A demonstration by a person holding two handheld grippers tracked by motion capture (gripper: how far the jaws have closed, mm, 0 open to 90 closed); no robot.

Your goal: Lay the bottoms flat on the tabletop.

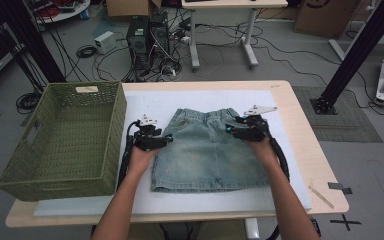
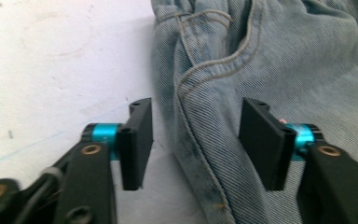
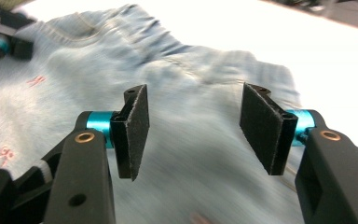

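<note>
The right gripper [image 3: 193, 135] holds its two black fingers [image 3: 134, 133] apart above the pale denim skirt [image 3: 200, 93], nothing between them. Beyond the fingers lies the skirt's gathered waistband, then the white tabletop [image 3: 326, 60]. The other gripper [image 3: 2, 42] sits far off to the fingers' left.

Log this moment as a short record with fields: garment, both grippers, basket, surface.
garment: denim skirt, flat on the mat, waistband away from the person
left gripper: open, at the skirt's left side seam; fingers straddle the edge without pressing
right gripper: open, over the skirt's right side near the waistband, nothing held
basket: green woven basket, left of the skirt
surface: white mat on a wooden table
</note>
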